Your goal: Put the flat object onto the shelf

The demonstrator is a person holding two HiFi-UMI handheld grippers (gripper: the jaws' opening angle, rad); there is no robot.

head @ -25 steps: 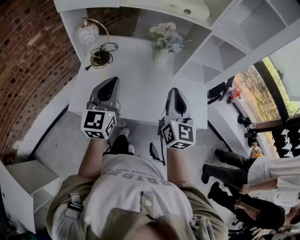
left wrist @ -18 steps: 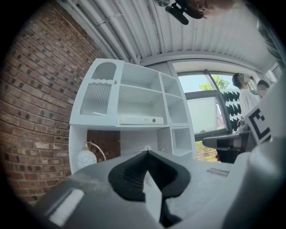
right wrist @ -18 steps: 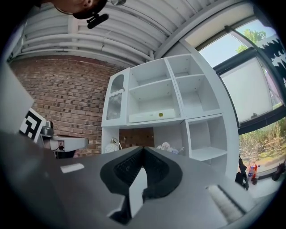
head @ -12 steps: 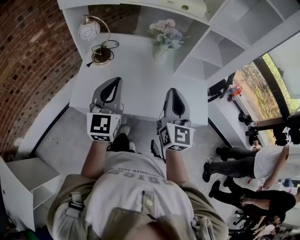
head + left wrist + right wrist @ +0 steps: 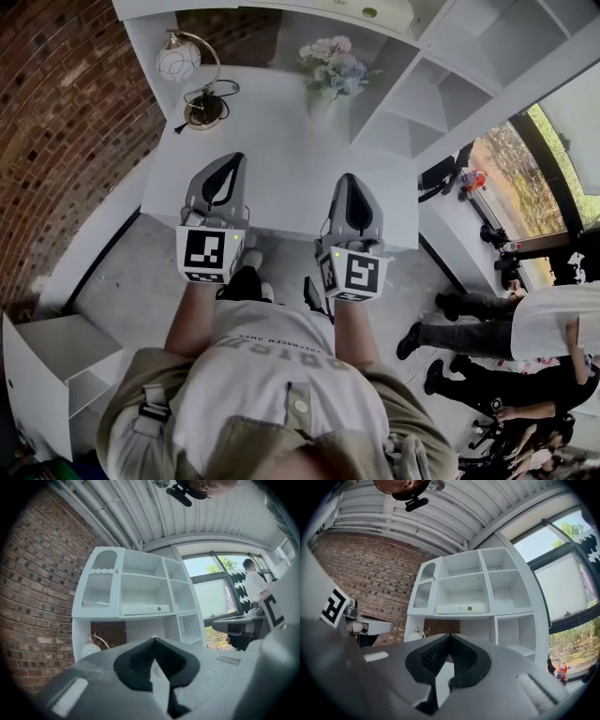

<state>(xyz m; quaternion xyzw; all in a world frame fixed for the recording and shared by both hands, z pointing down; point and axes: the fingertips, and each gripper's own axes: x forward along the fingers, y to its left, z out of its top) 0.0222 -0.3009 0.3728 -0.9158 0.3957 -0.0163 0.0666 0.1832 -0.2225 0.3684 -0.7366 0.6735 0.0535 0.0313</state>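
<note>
A flat white box with a yellow dot (image 5: 143, 609) lies on a middle shelf of the white shelf unit (image 5: 487, 585), and it shows at the top of the head view (image 5: 364, 13) too. My left gripper (image 5: 229, 160) is shut and empty, held over the near part of the white desk (image 5: 281, 141). My right gripper (image 5: 349, 179) hangs beside it, also shut with nothing in it. Both point toward the shelf unit from well short of it. In the gripper views the closed tips (image 5: 153, 640) (image 5: 450, 635) sit below the box's shelf.
A globe lamp (image 5: 185, 67) with a cord stands at the desk's back left, a vase of flowers (image 5: 330, 73) at the back middle. A brick wall (image 5: 56, 122) runs on the left. A low white cabinet (image 5: 47, 366) is at lower left. People stand at the right (image 5: 525, 337).
Both grippers have stayed shut and drifted only slightly toward the person. The people at the right have shifted.
</note>
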